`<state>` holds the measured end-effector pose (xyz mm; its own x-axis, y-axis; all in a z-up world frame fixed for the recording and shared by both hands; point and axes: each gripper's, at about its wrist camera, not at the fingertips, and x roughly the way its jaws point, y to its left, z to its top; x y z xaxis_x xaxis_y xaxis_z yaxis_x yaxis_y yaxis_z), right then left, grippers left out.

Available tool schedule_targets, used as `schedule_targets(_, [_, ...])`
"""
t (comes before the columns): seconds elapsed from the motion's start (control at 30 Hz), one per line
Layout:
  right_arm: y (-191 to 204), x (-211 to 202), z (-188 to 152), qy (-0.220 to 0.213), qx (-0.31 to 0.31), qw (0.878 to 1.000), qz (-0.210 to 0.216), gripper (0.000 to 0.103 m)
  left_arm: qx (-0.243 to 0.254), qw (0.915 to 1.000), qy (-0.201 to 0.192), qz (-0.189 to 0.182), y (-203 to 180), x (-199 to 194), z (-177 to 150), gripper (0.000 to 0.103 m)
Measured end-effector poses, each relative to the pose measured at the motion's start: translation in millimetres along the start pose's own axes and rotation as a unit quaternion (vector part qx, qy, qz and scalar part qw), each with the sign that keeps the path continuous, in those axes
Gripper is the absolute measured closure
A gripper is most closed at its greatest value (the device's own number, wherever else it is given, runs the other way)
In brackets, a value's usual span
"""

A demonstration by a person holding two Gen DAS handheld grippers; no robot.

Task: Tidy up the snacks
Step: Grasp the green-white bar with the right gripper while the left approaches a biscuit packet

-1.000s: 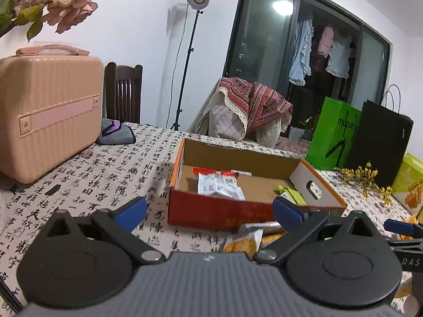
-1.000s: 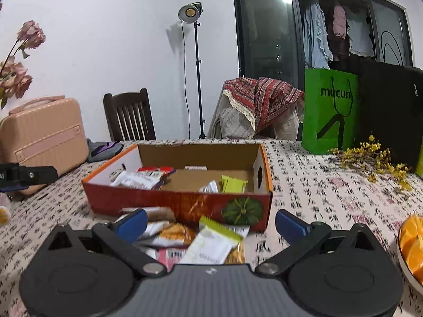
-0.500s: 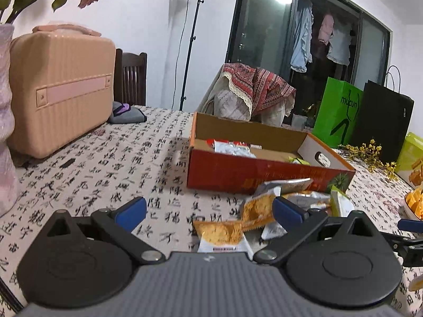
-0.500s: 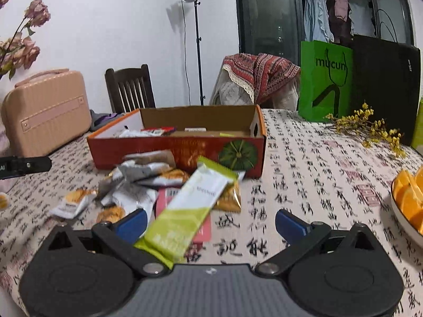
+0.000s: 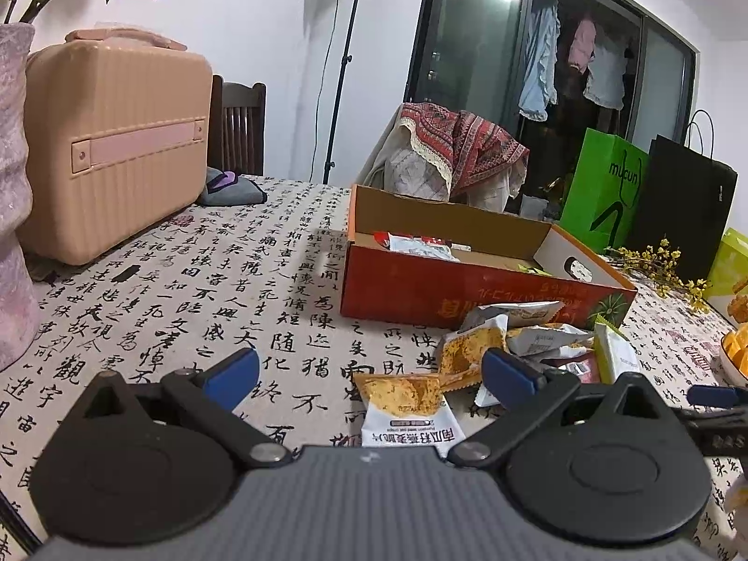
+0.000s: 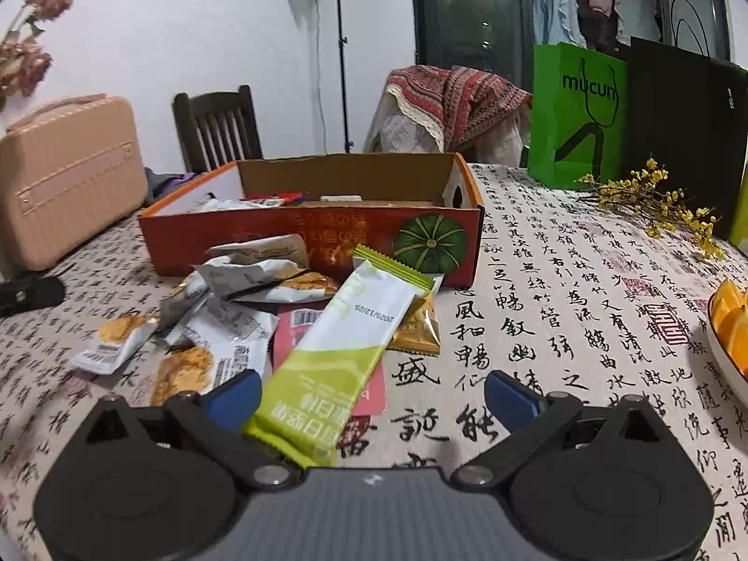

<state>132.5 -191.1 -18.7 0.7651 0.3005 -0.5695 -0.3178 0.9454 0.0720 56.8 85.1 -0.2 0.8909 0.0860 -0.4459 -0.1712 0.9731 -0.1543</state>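
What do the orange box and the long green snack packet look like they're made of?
Orange box: apparently corrugated cardboard, with a raw brown inside and a printed, slightly glossy outside. Green snack packet: probably thin plastic film, semi-matte, with a crimped serrated end seal.

Pink suitcase (image 5: 112, 140), green bag (image 6: 577, 114), yellow flowers (image 6: 654, 201)
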Motion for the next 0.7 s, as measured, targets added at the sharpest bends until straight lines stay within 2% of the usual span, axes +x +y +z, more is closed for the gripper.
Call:
schedule_targets(0.23, [5,24,19,0.007,0.026,0.999,-0.019,0.007,-0.004,1.0000,0.006,0.005,3,5,0,0.000])
schedule_targets(0.37, [9,39,24,0.022,0.033,0.999,-0.029,0.017,-0.005,0.9999,0.010,0.006,2,8,-1,0.000])
schedule_targets(0.43, [10,45,25,0.031,0.038,0.998,-0.038,0.024,-0.004,0.9999,0.013,0.006,2,9,-2,0.000])
schedule_targets(0.5, [11,50,25,0.040,0.042,0.997,-0.044,0.040,-0.004,0.9999,0.014,0.006,2,10,-2,0.000])
schedule_targets(0.63, [5,49,22,0.041,0.051,0.997,-0.027,0.051,-0.008,0.9998,0.017,0.009,3,12,-1,0.000])
schedule_targets(0.7, [1,45,20,0.037,0.053,0.998,-0.023,0.060,-0.012,0.9997,0.020,0.007,4,13,-1,0.000])
